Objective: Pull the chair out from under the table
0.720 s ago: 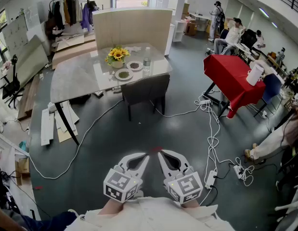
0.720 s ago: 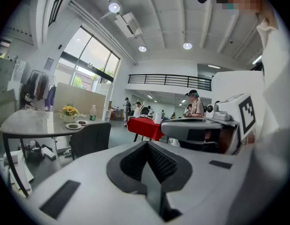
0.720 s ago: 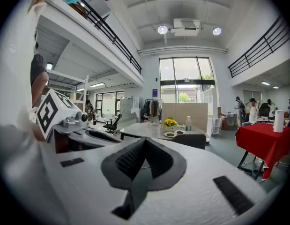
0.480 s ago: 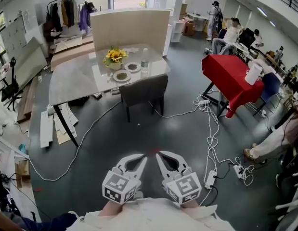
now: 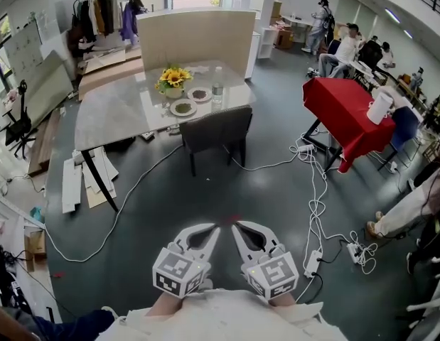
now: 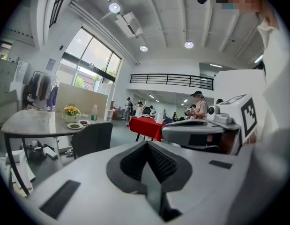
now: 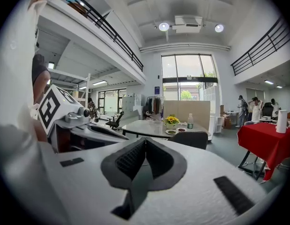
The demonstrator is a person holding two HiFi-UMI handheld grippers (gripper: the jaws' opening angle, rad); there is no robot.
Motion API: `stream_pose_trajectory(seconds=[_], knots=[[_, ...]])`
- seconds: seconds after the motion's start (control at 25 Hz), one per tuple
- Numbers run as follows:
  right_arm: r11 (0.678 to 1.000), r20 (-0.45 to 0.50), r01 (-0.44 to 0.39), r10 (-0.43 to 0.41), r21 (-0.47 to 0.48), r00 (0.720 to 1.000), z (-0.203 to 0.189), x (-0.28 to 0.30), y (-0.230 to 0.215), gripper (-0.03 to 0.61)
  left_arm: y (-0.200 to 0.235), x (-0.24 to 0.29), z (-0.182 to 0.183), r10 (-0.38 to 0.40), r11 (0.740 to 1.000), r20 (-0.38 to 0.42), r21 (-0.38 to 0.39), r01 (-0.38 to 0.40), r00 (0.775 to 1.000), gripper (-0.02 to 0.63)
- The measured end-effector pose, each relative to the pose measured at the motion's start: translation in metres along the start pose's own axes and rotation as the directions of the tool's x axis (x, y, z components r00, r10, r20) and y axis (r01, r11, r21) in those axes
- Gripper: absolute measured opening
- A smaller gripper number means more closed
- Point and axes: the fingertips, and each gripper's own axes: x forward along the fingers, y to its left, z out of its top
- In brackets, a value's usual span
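The floor lies open ahead, and across it stands the bench, with the chair at its near edge, seat tucked under the top and back turned to the person. Both grippers are held low by the body, well apart from the chair. The left gripper and the right gripper are each clenched on nothing, tips meeting. The approach looks not yet begun. The jaws must open before they can take the chair's back, since arriving clenched would only shove it further under. A hard or skewed pull could jolt the bench and upset the flowers, plates and bottle just behind the chair. Cables trail over the floor, one reaching the chair's legs, and could snag them. Only the head view shows those cables and the whole layout. The left gripper view shows the chair side-on below the bench top, while the right gripper view shows just its back above the gripper.
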Motion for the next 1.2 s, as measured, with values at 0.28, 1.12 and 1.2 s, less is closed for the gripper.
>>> stream_pose_trajectory(seconds=[0.28,1.12,1.2], knots=[[0.996,-0.005,-0.090,0.090,0.000,0.996,0.002,-0.002,0.020,0.003,-0.007,-0.006,0.007,-0.035,0.999,0.014,-0.001,0.035,0.999,0.015],[0.988,-0.014,-0.136,0.138,0.079,0.990,0.013,-0.046,0.053,0.003,-0.047,-0.055,-0.003,-0.018,0.992,-0.042,-0.126,0.013,0.999,0.015],[0.991,0.008,-0.106,0.105,0.080,0.994,0.020,-0.046,0.042,0.003,-0.047,-0.053,0.002,-0.024,0.992,-0.031,-0.128,0.019,0.999,0.015]])
